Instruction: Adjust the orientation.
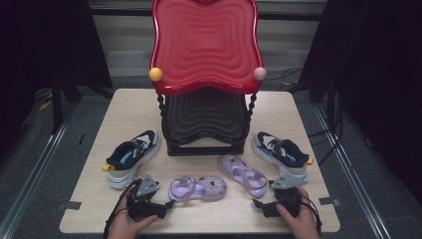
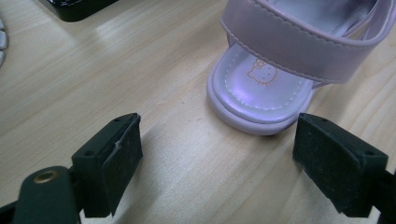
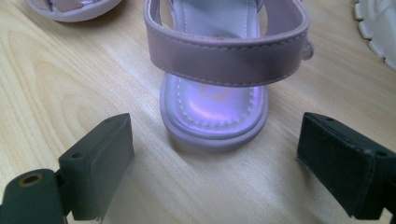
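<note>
left gripper [image 2: 217, 161]: jaws spread, nothing between, just short of left lilac sandal [image 2: 280, 70] heel
right gripper [image 3: 215, 165]: jaws spread, empty, facing right lilac sandal [image 3: 219, 70] heel
sandals: table [image 1: 224, 216] front, between sneakers
advice: slide forward level, straddle heel, then pinch

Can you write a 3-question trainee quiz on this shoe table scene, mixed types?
1. True or false: the left claw is clamped on the heel of the left sandal.
2. Multiple choice: what stands at the back of the table? A) a two-level rack with a red top tray B) a cardboard box C) a laptop
3. Fill in: the right claw faces the heel end of the right ____.

Key
1. False: its jaws stand open, with the heel just ahead of them and not touched.
2. A: the rack.
3. sandal
</note>
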A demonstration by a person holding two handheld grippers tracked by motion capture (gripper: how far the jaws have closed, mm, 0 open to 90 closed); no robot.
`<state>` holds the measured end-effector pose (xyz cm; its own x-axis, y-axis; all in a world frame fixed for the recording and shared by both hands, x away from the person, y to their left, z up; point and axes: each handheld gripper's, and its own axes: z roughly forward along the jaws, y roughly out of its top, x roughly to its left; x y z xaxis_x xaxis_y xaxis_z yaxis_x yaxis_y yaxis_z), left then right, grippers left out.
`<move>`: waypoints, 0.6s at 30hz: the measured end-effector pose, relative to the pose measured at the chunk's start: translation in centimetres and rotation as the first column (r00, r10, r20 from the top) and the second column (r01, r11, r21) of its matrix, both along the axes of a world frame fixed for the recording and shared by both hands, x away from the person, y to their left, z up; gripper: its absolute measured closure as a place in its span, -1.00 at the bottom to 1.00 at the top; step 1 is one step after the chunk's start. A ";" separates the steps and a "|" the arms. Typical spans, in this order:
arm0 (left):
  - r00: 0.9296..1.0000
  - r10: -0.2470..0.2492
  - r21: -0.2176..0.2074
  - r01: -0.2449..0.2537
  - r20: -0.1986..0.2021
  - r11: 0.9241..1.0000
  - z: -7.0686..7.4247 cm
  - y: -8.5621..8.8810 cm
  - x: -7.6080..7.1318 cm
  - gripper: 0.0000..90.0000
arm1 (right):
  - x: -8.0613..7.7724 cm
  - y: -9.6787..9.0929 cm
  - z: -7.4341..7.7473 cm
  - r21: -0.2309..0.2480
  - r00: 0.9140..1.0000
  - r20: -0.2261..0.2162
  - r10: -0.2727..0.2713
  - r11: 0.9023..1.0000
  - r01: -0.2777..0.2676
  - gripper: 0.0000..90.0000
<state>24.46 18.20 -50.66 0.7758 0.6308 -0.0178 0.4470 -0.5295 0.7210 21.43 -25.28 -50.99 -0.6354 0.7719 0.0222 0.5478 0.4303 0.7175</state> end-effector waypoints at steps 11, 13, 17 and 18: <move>1.000 -0.007 0.012 0.007 0.005 1.000 0.0 0.0 0.0 -0.68 | 0.0 0.0 0.0 0.001 1.000 0.000 0.000 1.000 0.000 -0.77; 1.000 -0.007 0.011 0.007 0.005 1.000 0.0 0.0 0.0 -0.68 | 0.0 0.0 0.0 0.001 1.000 -0.001 -0.001 1.000 0.001 -0.77; 1.000 -0.008 0.009 0.008 0.005 1.000 0.0 0.0 0.0 -0.68 | 0.0 0.0 0.0 0.001 1.000 -0.002 -0.001 1.000 0.001 -0.77; 1.000 -0.009 0.009 0.009 0.002 1.000 0.0 0.0 0.0 -0.68 | 0.0 0.0 0.0 0.001 1.000 -0.001 0.000 1.000 0.000 -0.77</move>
<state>24.47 18.23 -50.63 0.7813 0.6240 -0.0106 0.4411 -0.5401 0.7167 21.43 -25.29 -50.99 -0.6355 0.7718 0.0232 0.5481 0.4297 0.7176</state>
